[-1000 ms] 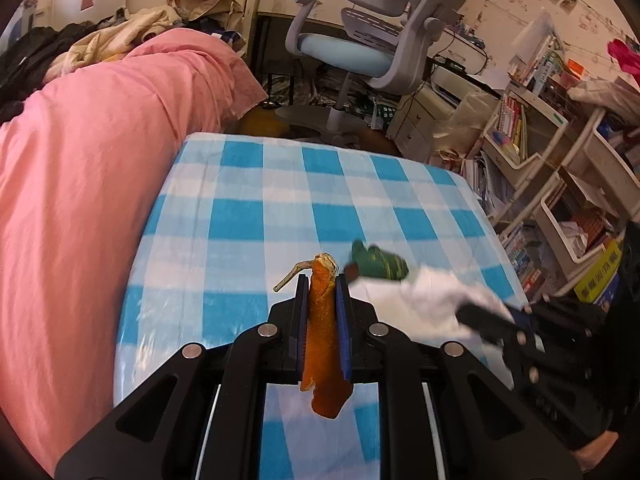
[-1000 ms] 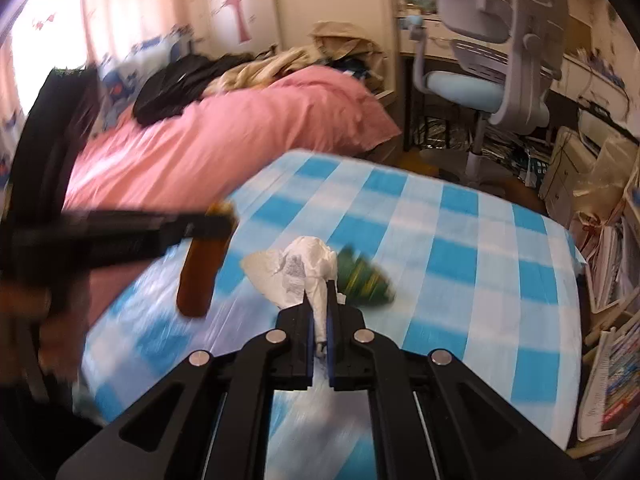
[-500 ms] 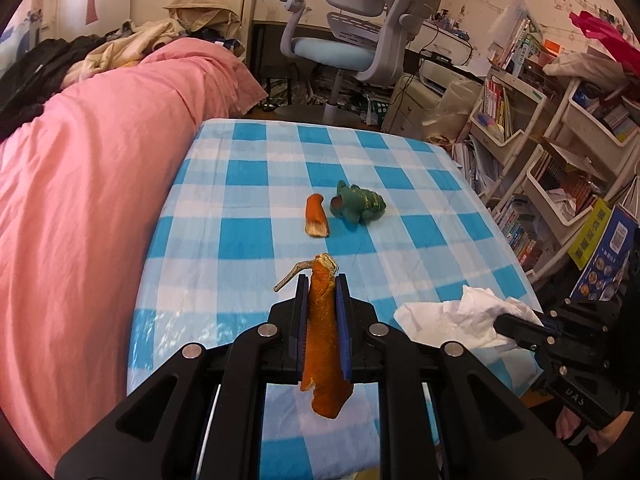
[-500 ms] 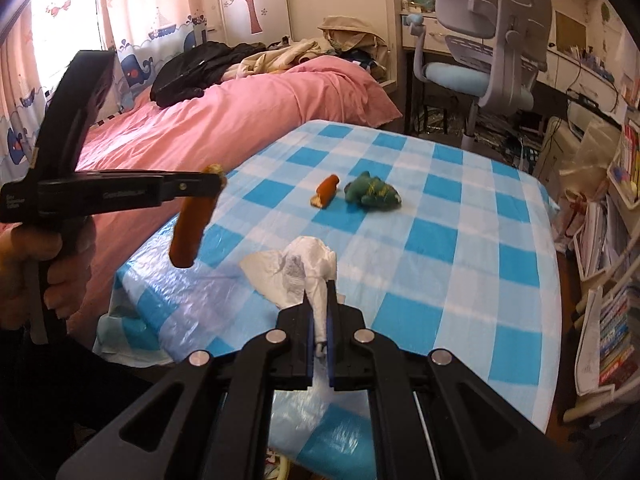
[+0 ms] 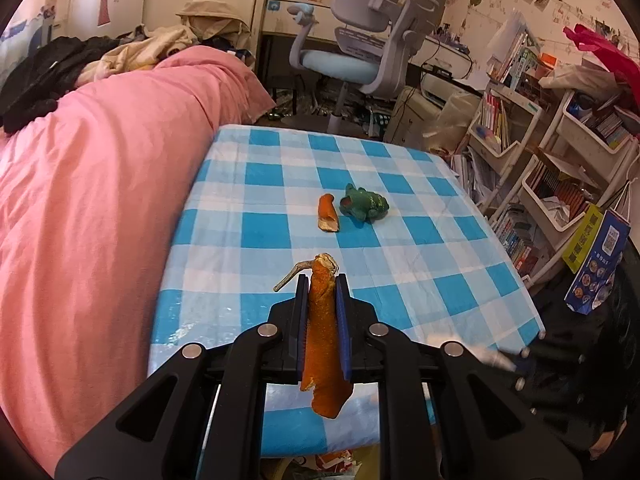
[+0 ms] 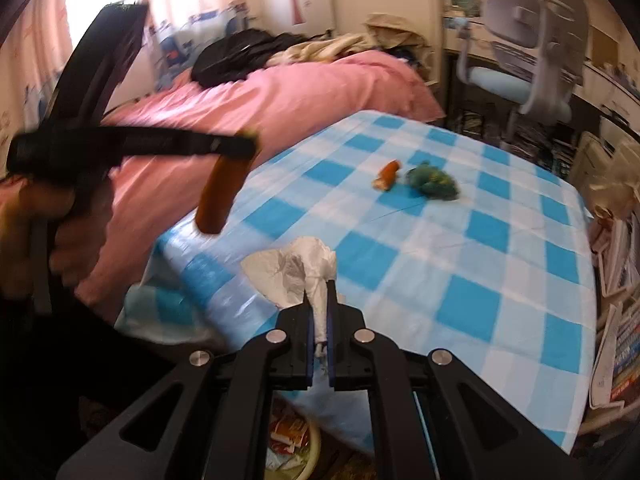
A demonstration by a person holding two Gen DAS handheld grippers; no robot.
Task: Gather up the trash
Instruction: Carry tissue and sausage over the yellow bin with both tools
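peel (image 5: 328,218) lies beside green toy (image 5: 364,208) on tablecloth (image 5: 256,208).

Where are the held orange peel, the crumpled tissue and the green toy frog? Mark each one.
orange peel (image 5: 322,332): left wrist view, strip between the fingers.
crumpled tissue (image 6: 296,270): right wrist view, bunched top above the fingers.
green toy frog (image 5: 365,207): left wrist view, its back.

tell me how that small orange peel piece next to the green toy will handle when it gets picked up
The small orange peel piece is probably light and fairly stiff: it keeps its curl lying on the checked tablecloth. It likely will not roll, being curved and flat-sided. A pinch might slide it on the glossy cloth, perhaps into the green toy close beside it.
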